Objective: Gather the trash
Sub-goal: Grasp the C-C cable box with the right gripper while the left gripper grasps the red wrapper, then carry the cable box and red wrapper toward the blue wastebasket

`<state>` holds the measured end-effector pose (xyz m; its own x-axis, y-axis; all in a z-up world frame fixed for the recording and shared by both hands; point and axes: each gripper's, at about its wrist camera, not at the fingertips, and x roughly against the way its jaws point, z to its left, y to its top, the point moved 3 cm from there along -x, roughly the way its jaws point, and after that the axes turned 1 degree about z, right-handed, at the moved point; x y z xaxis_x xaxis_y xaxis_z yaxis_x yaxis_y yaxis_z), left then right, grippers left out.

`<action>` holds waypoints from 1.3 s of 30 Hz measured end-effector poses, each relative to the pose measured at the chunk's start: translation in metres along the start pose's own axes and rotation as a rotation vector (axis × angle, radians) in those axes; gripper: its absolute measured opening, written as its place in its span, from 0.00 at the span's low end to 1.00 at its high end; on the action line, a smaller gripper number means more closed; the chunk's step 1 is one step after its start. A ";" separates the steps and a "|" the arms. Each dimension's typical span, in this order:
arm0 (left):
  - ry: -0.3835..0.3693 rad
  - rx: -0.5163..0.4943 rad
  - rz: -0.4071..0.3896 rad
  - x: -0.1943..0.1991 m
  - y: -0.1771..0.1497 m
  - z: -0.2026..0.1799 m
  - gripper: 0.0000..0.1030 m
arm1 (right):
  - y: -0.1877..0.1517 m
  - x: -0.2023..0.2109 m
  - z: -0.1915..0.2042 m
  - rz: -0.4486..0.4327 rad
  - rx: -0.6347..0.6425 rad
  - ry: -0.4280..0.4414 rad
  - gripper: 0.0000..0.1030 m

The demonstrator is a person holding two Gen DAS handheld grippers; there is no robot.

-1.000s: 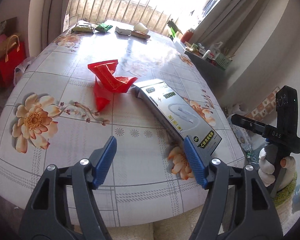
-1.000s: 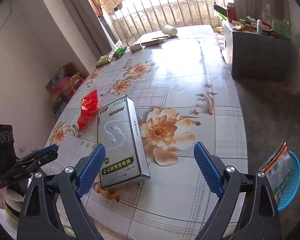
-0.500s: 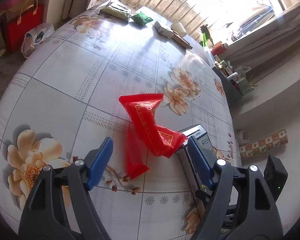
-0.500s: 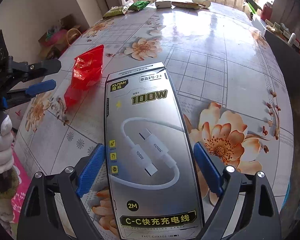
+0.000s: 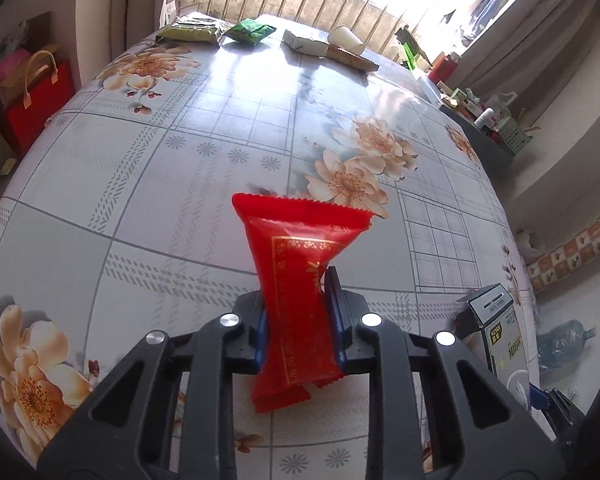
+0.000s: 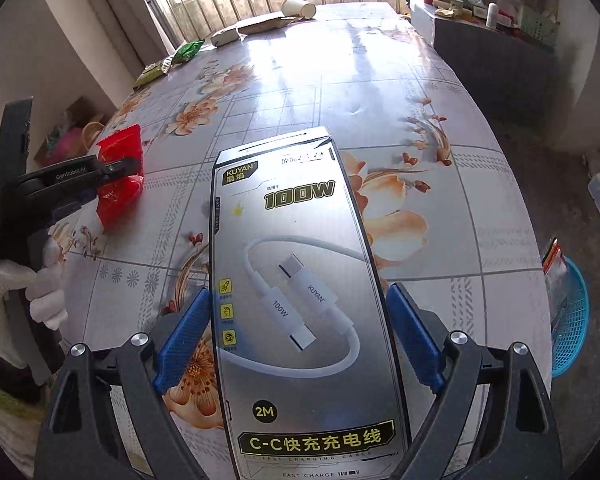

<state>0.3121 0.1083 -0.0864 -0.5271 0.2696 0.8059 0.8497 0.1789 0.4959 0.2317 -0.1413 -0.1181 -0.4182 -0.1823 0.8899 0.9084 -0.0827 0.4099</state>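
On the tabletop (image 6: 380, 92) the box (image 6: 300, 280) lies lengthwise between the right claw's (image 6: 298, 338) wide fingers, long axis pointing away; the left claw (image 5: 296, 320) pinches the red wrapper (image 5: 300, 280), seemingly lifted.

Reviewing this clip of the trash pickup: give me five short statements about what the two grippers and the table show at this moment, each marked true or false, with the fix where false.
1. The left gripper is shut on the red wrapper. True.
2. The right gripper has clamped the cable box. False: its jaws are open, straddling the box with a gap on each side.
3. A paper cup lies on its side at the far end of the table. True.
4. The blue basket stands on the table. False: it is on the floor beside it.
5. The green packets lie next to the cable box. False: they are at the far edge.
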 end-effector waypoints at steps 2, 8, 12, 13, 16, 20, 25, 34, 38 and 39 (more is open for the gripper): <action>-0.016 -0.049 0.018 0.008 -0.013 -0.009 0.17 | -0.008 0.005 -0.005 -0.006 -0.013 -0.008 0.83; -0.079 -0.144 0.094 0.037 -0.073 -0.036 0.17 | -0.020 0.012 -0.016 -0.009 -0.028 0.008 0.86; -0.054 -0.182 0.096 0.050 -0.099 -0.047 0.18 | -0.022 0.011 -0.015 -0.001 -0.010 -0.012 0.87; -0.042 -0.194 0.092 0.051 -0.104 -0.049 0.18 | -0.022 0.011 -0.014 0.000 -0.004 -0.015 0.87; 0.000 -0.238 0.079 0.055 -0.109 -0.056 0.23 | -0.023 0.011 -0.013 0.005 0.011 -0.023 0.87; 0.027 -0.273 0.102 0.051 -0.113 -0.059 0.32 | -0.025 0.009 -0.010 0.007 0.026 -0.035 0.88; 0.072 -0.323 0.080 0.050 -0.115 -0.066 0.32 | -0.026 0.007 -0.007 0.006 0.048 -0.059 0.88; 0.116 -0.347 0.042 0.054 -0.117 -0.067 0.27 | -0.024 0.007 -0.008 -0.009 0.040 -0.061 0.85; 0.132 -0.356 0.029 0.056 -0.116 -0.067 0.24 | -0.024 0.008 -0.009 -0.020 0.027 -0.062 0.84; 0.130 -0.354 0.029 0.057 -0.116 -0.067 0.24 | -0.023 0.008 -0.010 -0.023 0.023 -0.060 0.84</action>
<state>0.1844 0.0398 -0.0766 -0.5165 0.1432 0.8442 0.8273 -0.1708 0.5351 0.2073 -0.1504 -0.1220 -0.4388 -0.1210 0.8904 0.8986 -0.0635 0.4342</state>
